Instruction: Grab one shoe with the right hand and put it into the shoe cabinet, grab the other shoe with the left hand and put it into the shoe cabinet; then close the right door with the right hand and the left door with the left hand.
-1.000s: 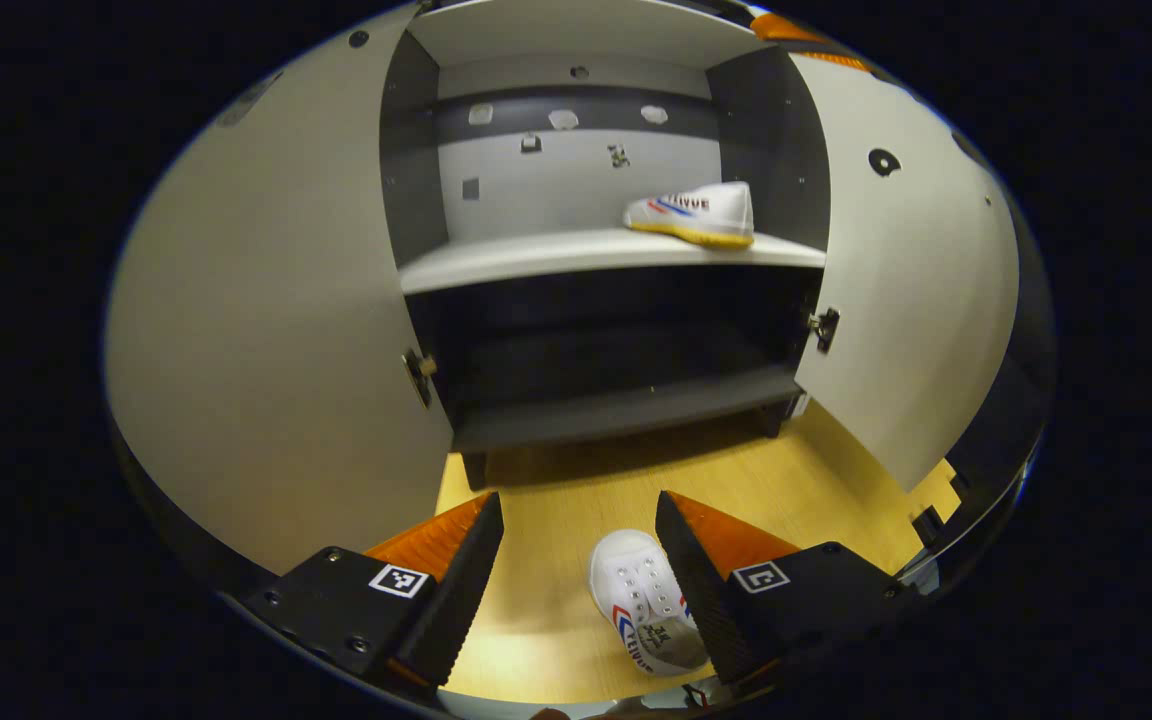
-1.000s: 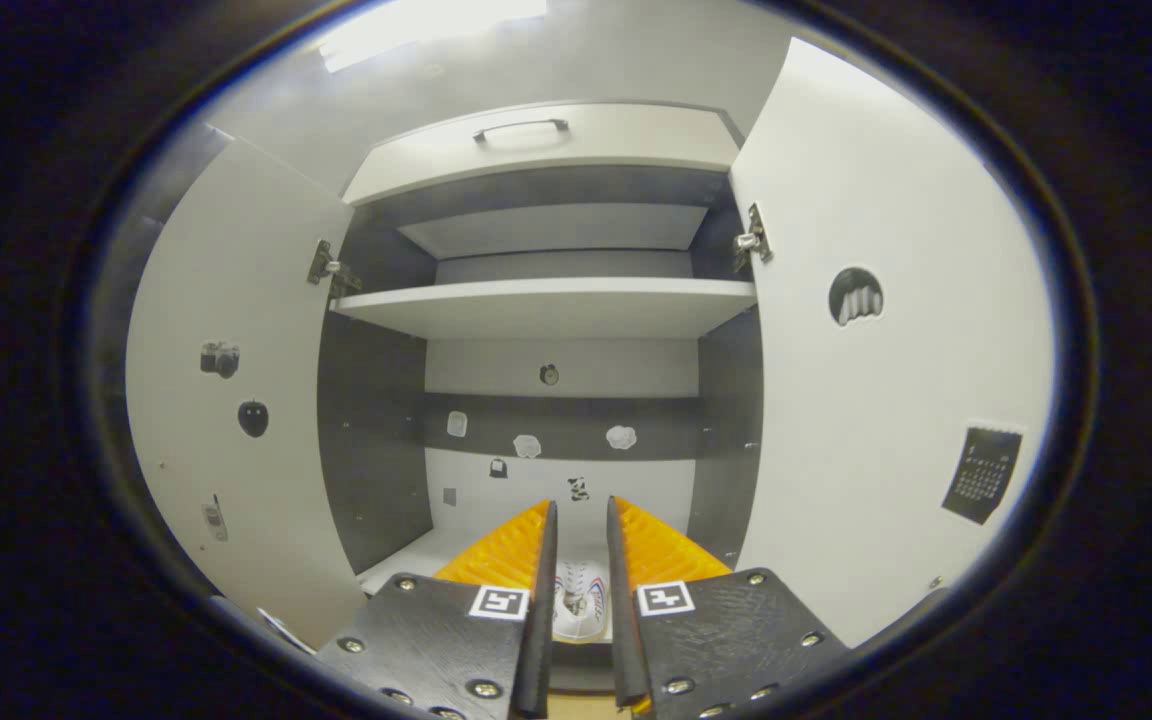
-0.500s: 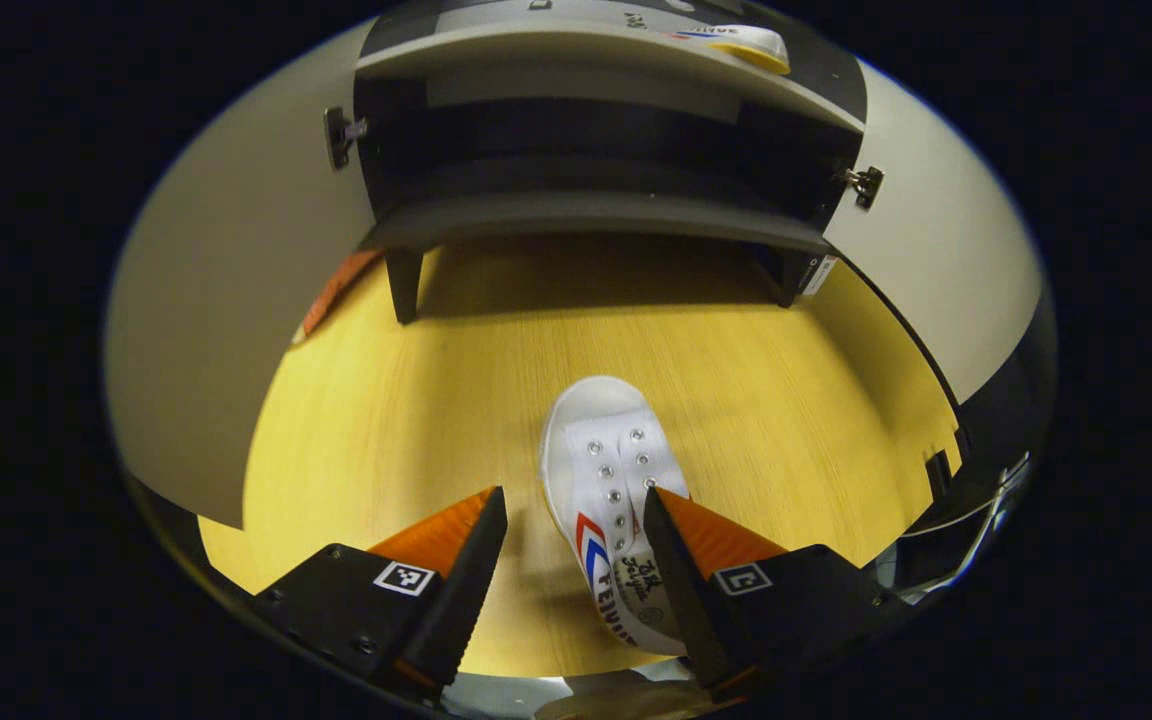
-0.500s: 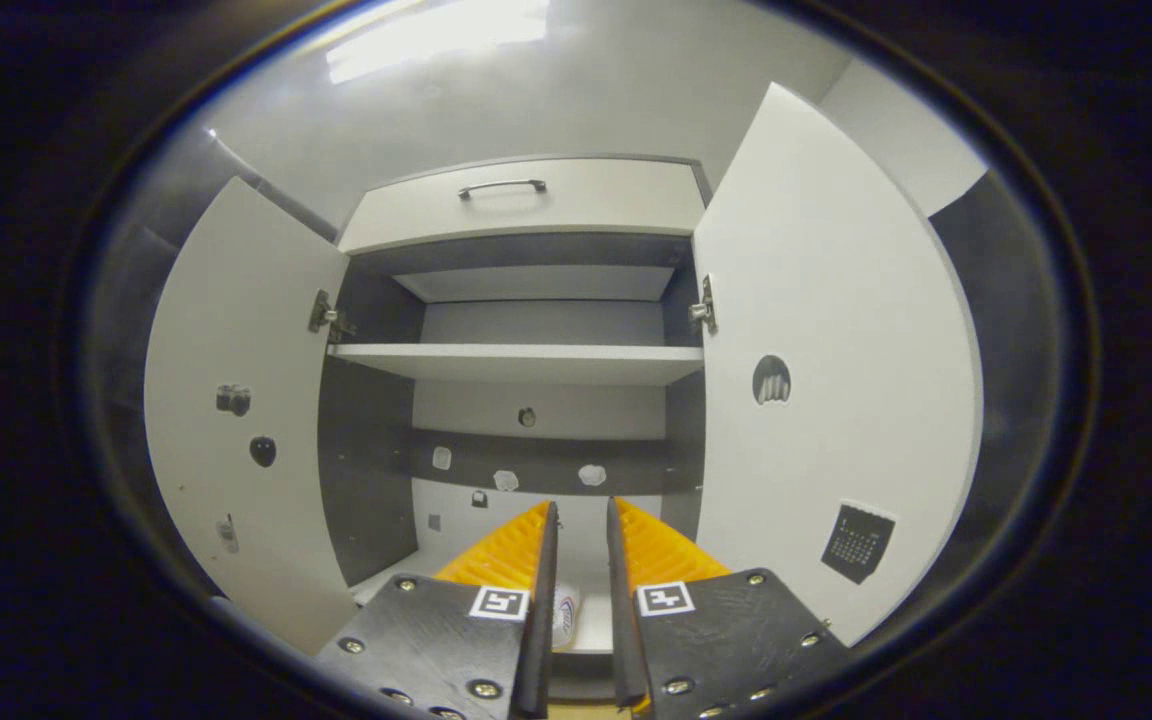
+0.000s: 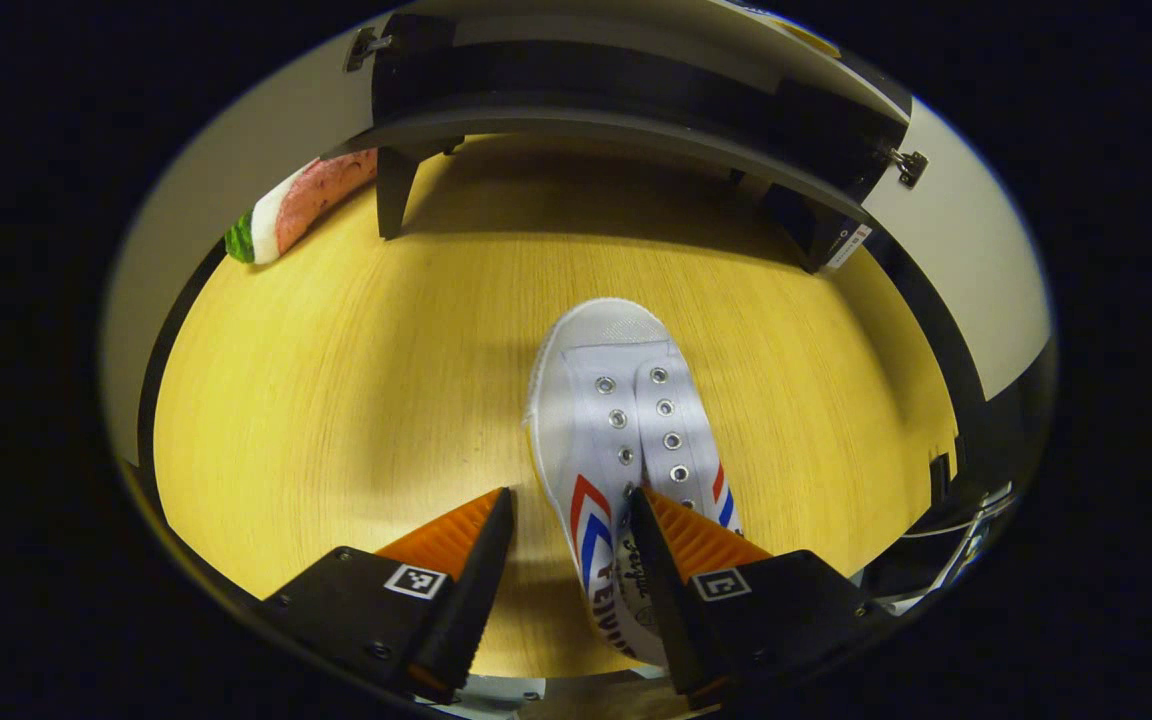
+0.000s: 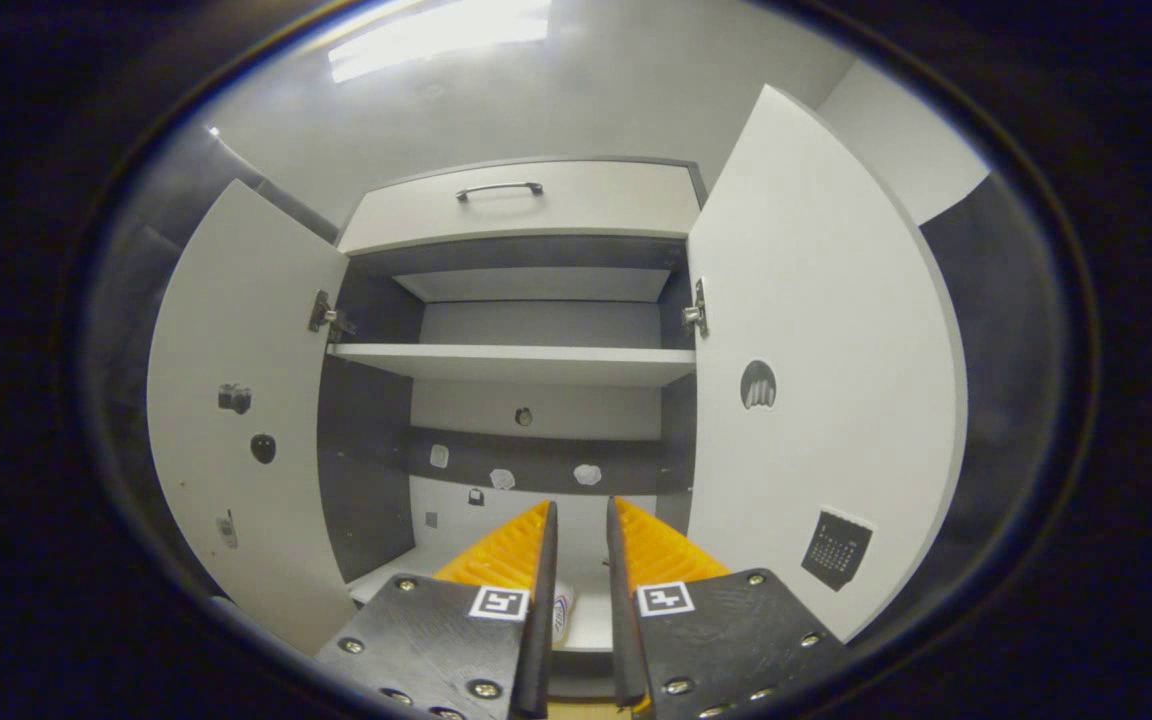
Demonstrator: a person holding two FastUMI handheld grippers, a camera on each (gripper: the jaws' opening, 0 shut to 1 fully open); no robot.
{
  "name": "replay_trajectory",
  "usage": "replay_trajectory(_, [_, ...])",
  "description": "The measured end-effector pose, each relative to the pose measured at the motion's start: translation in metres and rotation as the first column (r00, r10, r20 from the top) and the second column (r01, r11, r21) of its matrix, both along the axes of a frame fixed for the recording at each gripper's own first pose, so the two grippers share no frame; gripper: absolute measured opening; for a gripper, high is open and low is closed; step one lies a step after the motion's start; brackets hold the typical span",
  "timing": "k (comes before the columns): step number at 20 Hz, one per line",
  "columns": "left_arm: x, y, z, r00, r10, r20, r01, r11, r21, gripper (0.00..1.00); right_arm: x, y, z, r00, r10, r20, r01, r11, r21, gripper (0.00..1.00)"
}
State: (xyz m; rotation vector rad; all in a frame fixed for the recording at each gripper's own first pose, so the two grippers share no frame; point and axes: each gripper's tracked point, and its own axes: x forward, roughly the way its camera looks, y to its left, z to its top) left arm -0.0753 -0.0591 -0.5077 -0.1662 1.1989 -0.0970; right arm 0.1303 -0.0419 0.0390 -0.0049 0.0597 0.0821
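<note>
A white shoe (image 5: 626, 430) with red and blue chevrons lies on the wooden floor (image 5: 356, 380), toe toward the shoe cabinet (image 5: 616, 110). My left gripper (image 5: 568, 515) hovers open over its heel end. The right fingertip (image 5: 661, 525) overlaps the shoe's opening and the left one is over bare floor. In the right gripper view, my right gripper (image 6: 578, 520) faces the open cabinet (image 6: 526, 362) with only a narrow gap between its fingers and nothing held. A sliver of the other shoe (image 6: 563, 612) shows through that gap, on the lower shelf.
Both cabinet doors stand wide open: the left door (image 6: 236, 400) and the right door (image 6: 826, 380), also seen as the left door (image 5: 236, 190) and right door (image 5: 976, 270). A drawer (image 6: 526, 205) tops the cabinet. A red, white and green patch (image 5: 291, 205) shows low by the left door.
My left gripper has tipped down and dropped toward the floor shoe, which now sits larger at its fingertips. My right gripper has backed away from the cabinet, gap unchanged.
</note>
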Motion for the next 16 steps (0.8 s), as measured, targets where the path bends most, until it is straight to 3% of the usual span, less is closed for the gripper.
replay_trajectory(1, [0.002,-0.004,0.000,1.000,0.006,-0.004,-0.006,1.000,-0.015,0.66,0.000,0.000,0.000,1.000,0.003,0.002,-0.003,1.000,0.000,0.25])
replay_trajectory(2, [0.002,-0.005,-0.003,1.000,0.009,-0.010,-0.009,1.000,-0.017,0.57,-0.002,0.001,0.000,1.000,0.007,0.001,-0.007,1.000,-0.002,0.25])
replay_trajectory(3, [0.002,-0.004,0.000,1.000,0.010,-0.009,-0.010,1.000,-0.019,0.53,0.000,0.002,-0.003,1.000,0.010,-0.002,-0.010,1.000,-0.003,0.32])
replay_trajectory(5, [0.003,-0.003,0.001,0.999,0.028,-0.020,-0.028,0.999,-0.016,0.45,0.000,0.003,-0.005,1.000,0.018,-0.010,-0.018,1.000,-0.006,0.32])
replay_trajectory(6, [0.005,-0.001,0.002,0.999,0.044,-0.023,-0.044,0.999,-0.013,0.41,0.000,0.005,-0.006,1.000,0.019,-0.015,-0.019,1.000,-0.010,0.40])
replay_trajectory(7, [0.006,0.000,0.004,0.998,0.060,-0.024,-0.060,0.998,-0.012,0.31,0.001,0.004,-0.008,1.000,0.019,-0.017,-0.019,1.000,-0.013,0.45])
replay_trajectory(9, [0.006,0.001,0.005,0.996,0.081,-0.027,-0.082,0.997,-0.011,0.14,0.000,0.003,-0.011,1.000,0.018,-0.023,-0.018,1.000,-0.016,0.45])
replay_trajectory(11, [0.007,0.002,0.007,0.997,0.077,-0.030,-0.078,0.997,-0.012,0.04,0.001,0.001,-0.013,0.999,0.016,-0.028,-0.016,1.000,-0.018,0.45])
replay_trajectory(14, [0.022,0.012,0.028,0.999,0.028,0.020,-0.029,0.998,0.048,0.02,0.000,-0.002,-0.014,0.999,0.012,-0.030,-0.012,1.000,-0.021,0.44])
replay_trajectory(16, [0.040,0.010,0.063,0.996,0.037,0.078,-0.038,0.999,0.015,0.02,0.002,-0.006,-0.015,1.000,0.004,-0.029,-0.005,1.000,-0.025,0.45])
